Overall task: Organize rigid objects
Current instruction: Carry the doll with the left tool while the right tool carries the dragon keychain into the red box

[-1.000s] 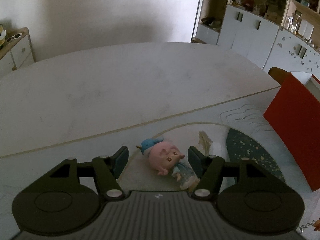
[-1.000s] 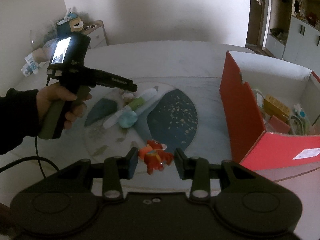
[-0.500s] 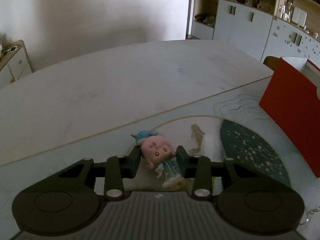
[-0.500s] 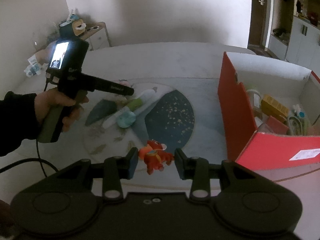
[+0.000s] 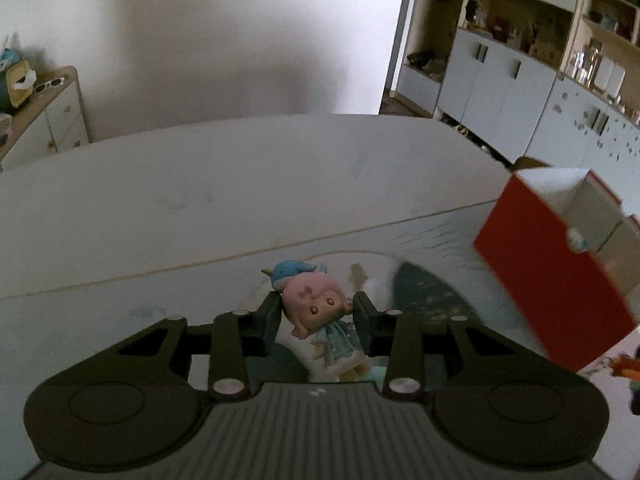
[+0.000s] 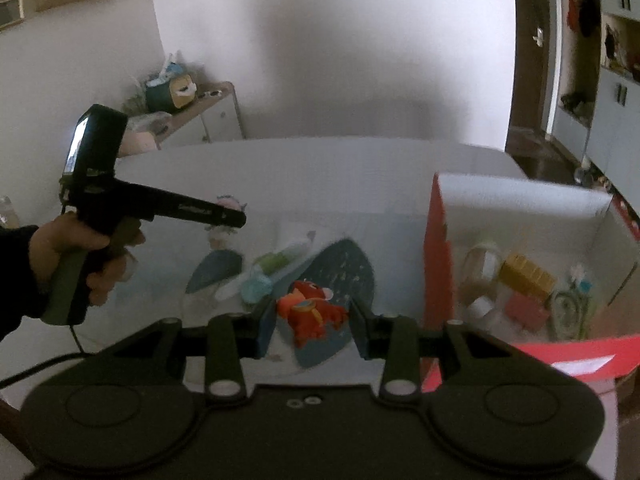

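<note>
Left wrist view: a glossy pink-headed doll with a blue whale-shaped cap is pinched at its round head by the left gripper, clear of the pale table. Right wrist view: a lumpy red figurine is clamped between the flat pads of the right gripper, above a teal speckled mat. A red-walled box with a white lining is seen just to the right, small blocks and jars inside. A tube is left lying on the mat.
</note>
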Action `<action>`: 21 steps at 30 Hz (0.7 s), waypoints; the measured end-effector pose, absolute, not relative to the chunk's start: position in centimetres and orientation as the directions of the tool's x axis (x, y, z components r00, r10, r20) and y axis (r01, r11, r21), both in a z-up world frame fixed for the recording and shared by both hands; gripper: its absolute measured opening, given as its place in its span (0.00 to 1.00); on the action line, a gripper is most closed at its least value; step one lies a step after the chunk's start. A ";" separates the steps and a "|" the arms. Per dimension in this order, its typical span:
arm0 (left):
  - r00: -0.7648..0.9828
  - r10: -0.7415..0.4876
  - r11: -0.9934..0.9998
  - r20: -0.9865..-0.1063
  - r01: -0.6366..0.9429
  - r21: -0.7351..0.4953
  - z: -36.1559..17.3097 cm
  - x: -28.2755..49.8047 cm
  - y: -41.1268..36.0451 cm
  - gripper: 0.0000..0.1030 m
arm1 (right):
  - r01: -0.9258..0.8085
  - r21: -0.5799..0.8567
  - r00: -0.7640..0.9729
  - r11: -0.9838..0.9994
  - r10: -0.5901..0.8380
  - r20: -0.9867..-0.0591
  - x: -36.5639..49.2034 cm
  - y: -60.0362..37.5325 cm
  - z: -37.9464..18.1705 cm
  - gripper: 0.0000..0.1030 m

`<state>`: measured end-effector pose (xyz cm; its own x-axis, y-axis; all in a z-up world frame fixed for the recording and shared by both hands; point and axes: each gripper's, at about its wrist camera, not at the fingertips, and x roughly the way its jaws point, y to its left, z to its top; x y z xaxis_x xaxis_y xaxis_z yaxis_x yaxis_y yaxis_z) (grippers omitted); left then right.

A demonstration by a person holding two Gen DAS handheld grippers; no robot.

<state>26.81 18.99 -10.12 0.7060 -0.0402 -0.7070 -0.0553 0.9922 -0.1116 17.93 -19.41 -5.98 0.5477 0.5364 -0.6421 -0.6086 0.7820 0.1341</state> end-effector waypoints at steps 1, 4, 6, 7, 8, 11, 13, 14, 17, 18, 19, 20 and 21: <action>0.707 -0.047 0.991 -0.706 -0.054 -0.119 -9.7 26.6 18.6 0.37 | -0.614 0.127 0.552 0.779 0.539 -0.636 18.0 -19.8 -5.6 0.37; 0.719 -0.058 0.992 -0.693 -0.034 -0.119 -8.0 25.9 17.0 0.37 | -0.625 0.116 0.564 0.772 0.549 -0.617 18.4 -21.1 -4.6 0.37; 0.726 -0.069 0.993 -0.684 -0.017 -0.119 -6.8 25.7 15.9 0.37 | -0.629 0.105 0.575 0.771 0.551 -0.605 18.7 -22.1 -4.1 0.37; 0.730 -0.075 0.993 -0.680 -0.009 -0.120 -6.2 25.6 15.2 0.37 | -0.630 0.103 0.578 0.770 0.553 -0.600 19.0 -22.6 -3.8 0.37; 0.733 -0.081 0.993 -0.675 -0.001 -0.121 -5.7 25.6 14.5 0.37 | -0.631 0.101 0.581 0.770 0.554 -0.597 19.2 -23.1 -3.7 0.37; 0.741 -0.102 0.992 -0.664 0.025 -0.124 -4.3 25.6 12.2 0.37 | -0.632 0.089 0.591 0.770 0.554 -0.587 19.9 -24.8 -3.3 0.37; 0.745 -0.113 0.992 -0.658 0.046 -0.119 -3.5 25.7 10.6 0.37 | -0.632 0.082 0.597 0.770 0.552 -0.581 20.4 -25.8 -3.1 0.37; 0.746 -0.119 0.992 -0.655 0.057 -0.116 -3.2 25.8 9.7 0.37 | -0.631 0.078 0.602 0.772 0.551 -0.578 20.6 -26.4 -3.0 0.37; 0.747 -0.137 0.990 -0.651 0.087 -0.109 -2.5 26.3 7.2 0.37 | -0.625 0.071 0.612 0.777 0.545 -0.573 21.5 -28.0 -2.9 0.37; 0.745 -0.143 0.990 -0.651 0.095 -0.109 -2.4 26.5 6.5 0.37 | -0.623 0.067 0.617 0.779 0.542 -0.571 21.7 -28.5 -2.9 0.37; 0.744 -0.150 0.989 -0.651 0.103 -0.110 -2.2 26.7 5.8 0.37 | -0.620 0.062 0.621 0.782 0.537 -0.571 21.9 -29.0 -3.0 0.37; 0.743 -0.157 0.988 -0.651 0.112 -0.110 -2.1 27.0 5.0 0.37 | -0.616 0.059 0.624 0.786 0.532 -0.572 22.2 -29.6 -3.1 0.37; 0.741 -0.162 0.987 -0.651 0.120 -0.109 -2.0 27.3 4.3 0.37 | -0.612 0.056 0.627 0.789 0.528 -0.573 22.5 -30.2 -3.2 0.37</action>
